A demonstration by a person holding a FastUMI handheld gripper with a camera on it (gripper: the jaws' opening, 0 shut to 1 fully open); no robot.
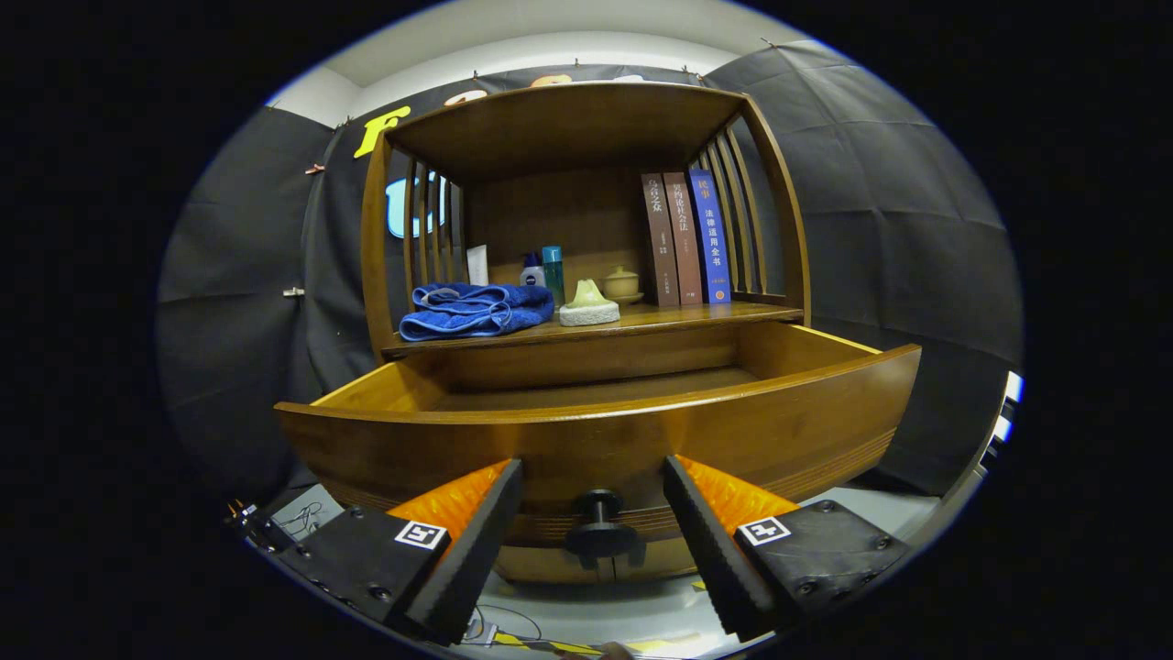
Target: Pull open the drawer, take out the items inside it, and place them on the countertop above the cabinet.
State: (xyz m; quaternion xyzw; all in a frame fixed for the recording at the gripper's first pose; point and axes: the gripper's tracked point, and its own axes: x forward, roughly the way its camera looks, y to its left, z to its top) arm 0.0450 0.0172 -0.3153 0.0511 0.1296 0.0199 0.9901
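- The drawer (596,431) stands pulled well out of the cabinet (586,229); what shows of its floor looks bare, though the near part is hidden behind its front panel.
- Left of the drawer's knob (600,522), up on the tabletop (696,316) above the drawer, lies a folded blue towel (472,310): soft and light, best pinched at a thick fold.
- Behind the towel stand a small bottle (532,271) and a taller teal one (553,271): stiff, smooth and probably slippery, so best taken around the body.
- The gripper (594,541) is spread wide, its fingers either side of the knob and clear of it, clasping nothing.
- Above the knob on the tabletop sit a pale ceramic piece (588,306) and a lidded cup (623,284), both likely fragile.
- Right of the knob, three books (685,238) stand upright, rigid and heavy.
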